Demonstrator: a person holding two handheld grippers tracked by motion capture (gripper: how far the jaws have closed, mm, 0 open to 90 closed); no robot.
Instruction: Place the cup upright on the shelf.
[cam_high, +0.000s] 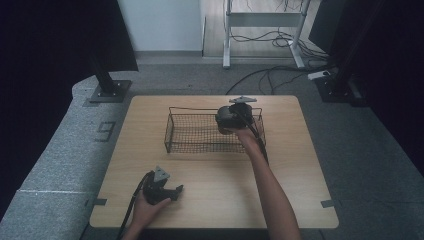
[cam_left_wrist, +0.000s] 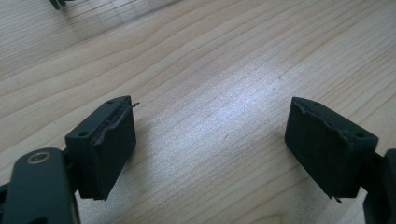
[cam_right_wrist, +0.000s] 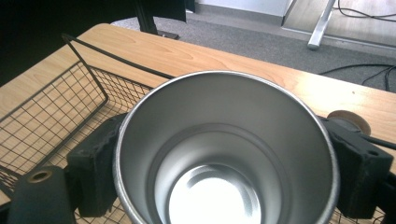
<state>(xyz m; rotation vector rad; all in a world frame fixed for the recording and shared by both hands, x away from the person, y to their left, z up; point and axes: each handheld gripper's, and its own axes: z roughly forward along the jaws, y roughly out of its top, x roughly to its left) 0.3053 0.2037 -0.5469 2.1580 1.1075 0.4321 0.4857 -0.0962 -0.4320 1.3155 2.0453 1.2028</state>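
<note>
A grey carpeted floor (cam_high: 370, 150) surrounds a light wooden table (cam_high: 280, 180); a white desk frame (cam_high: 262, 30) and loose cables (cam_high: 270, 75) lie beyond it, and dark stands (cam_high: 107, 80) flank the far corners.

On the far half of the table sits a black wire basket (cam_high: 192, 132), rectangular, with mesh walls and floor. In the right gripper view its rim and mesh wall (cam_right_wrist: 56, 98) run along the left, with the table edge and floor behind.

The right gripper (cam_high: 231, 120) is held over the basket's right end, the person's forearm (cam_high: 272, 195) reaching up from the bottom edge and a cable trailing back along it. Its jaws are clamped on a steel cup (cam_right_wrist: 224, 149) — one black pad (cam_right_wrist: 93, 168) presses the cup's left wall, the other the right wall. The cup is upright, mouth toward the camera, its polished inside bare. In the high view the cup is hidden under the gripper body, so whether it touches the basket floor or hangs just above it cannot be told.

The left gripper (cam_high: 162, 189) rests near the table's front-left, held in the left hand (cam_high: 145, 207), well apart from the basket. In the left gripper view its jaws stand wide apart — the two pads (cam_left_wrist: 109, 144) low over bare wood grain, nothing between them.
</note>
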